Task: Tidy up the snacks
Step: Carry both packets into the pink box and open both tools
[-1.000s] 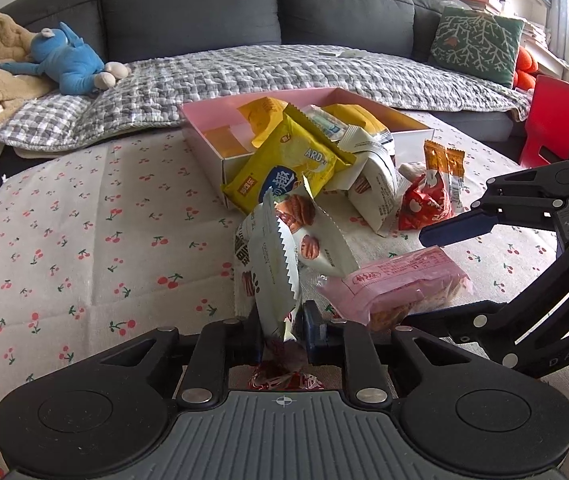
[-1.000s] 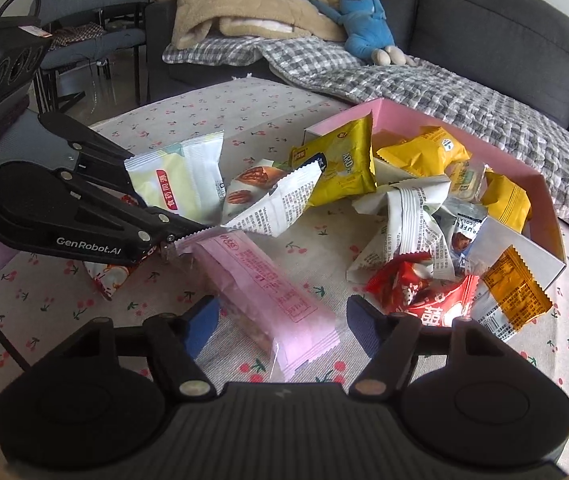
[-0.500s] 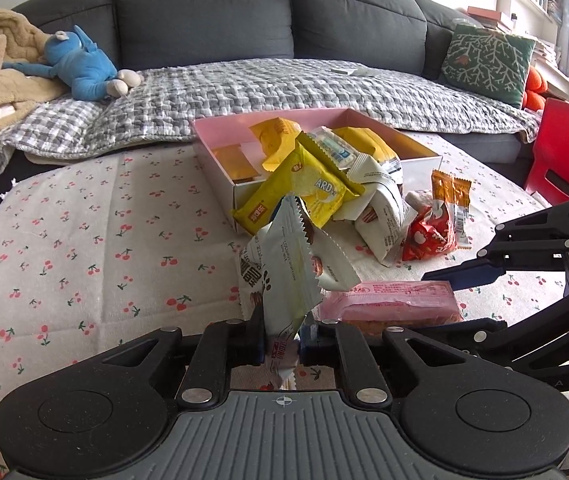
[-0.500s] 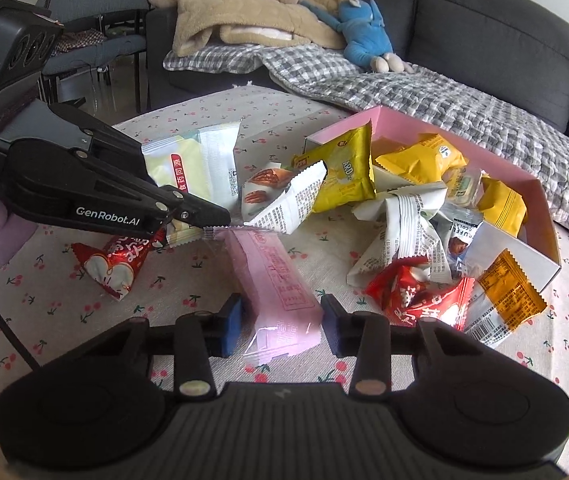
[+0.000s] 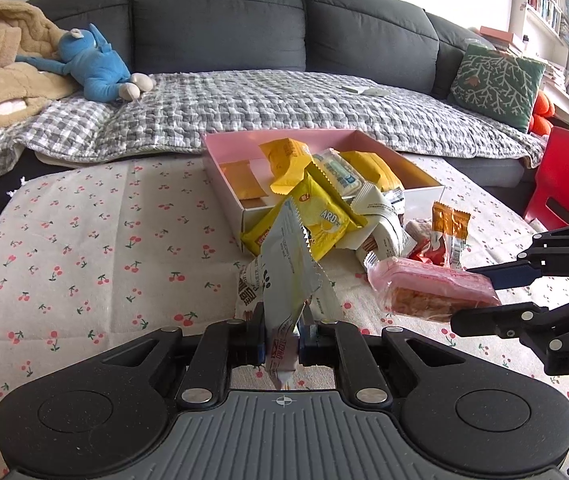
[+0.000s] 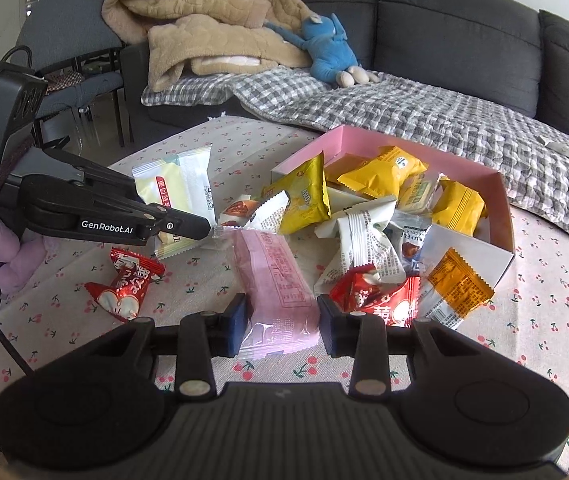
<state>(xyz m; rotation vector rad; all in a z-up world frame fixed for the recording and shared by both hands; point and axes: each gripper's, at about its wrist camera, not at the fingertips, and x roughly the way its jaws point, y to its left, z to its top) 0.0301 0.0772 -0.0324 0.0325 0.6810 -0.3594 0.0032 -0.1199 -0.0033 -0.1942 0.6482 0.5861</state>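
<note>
Pinching the pink wafer packet point(image 6: 274, 280) across its near end, the right gripper point(image 6: 280, 320) holds it lifted over the cherry-print tablecloth point(image 5: 84, 240). The packet looks light, its film slick and the wafer inside brittle, so I judge a gentle grip across the width best. The left gripper point(image 5: 280, 338) is pressed together on a pale sachet point(image 5: 288, 272), thin and floppy, standing upright between its fingers. At twelve o'clock lies a heap of yellow and white packets point(image 6: 348, 224) spilling from the pink box point(image 6: 500, 216), crowding its near wall. At nine o'clock a red candy point(image 6: 124, 284) lies loose.
</note>
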